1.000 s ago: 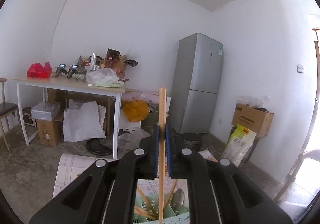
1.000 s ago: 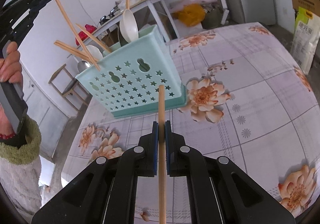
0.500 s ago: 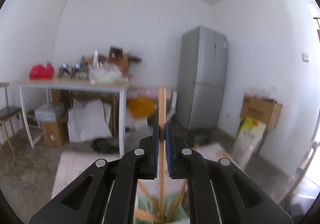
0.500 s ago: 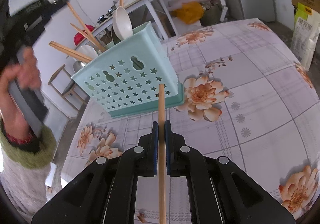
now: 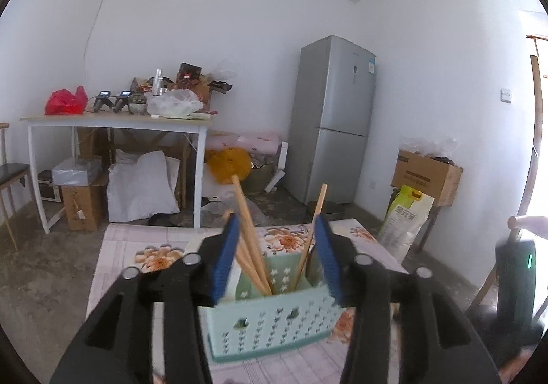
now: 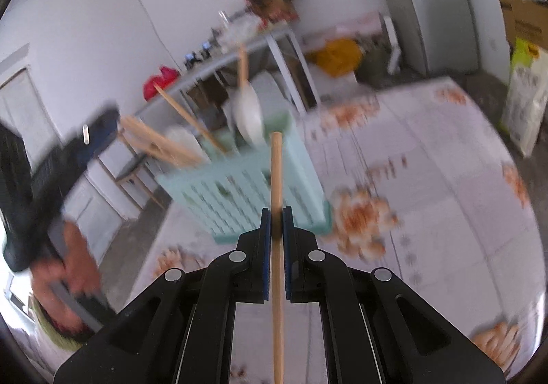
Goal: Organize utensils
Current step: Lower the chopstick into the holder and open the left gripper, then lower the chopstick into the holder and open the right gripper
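Chopstick (image 6: 276, 178) | right gripper (image 6: 276, 212) clamps it | basket (image 6: 246, 192) blurred, seemingly behind

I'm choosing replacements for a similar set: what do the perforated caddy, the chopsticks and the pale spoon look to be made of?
Caddy: likely moulded plastic, mint green and matte, judging by its thin walls and punched star holes.
Chopsticks: probably bamboo or wood, tan and unvarnished-looking.
Spoon: white and smooth with a wooden-looking handle; ceramic or melamine, the blur leaves it open.

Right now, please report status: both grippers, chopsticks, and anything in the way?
Left gripper just opened, nothing gripped, above teal basket. Right gripper shut on one chopstick. Other chopsticks in basket. Nothing blocking.
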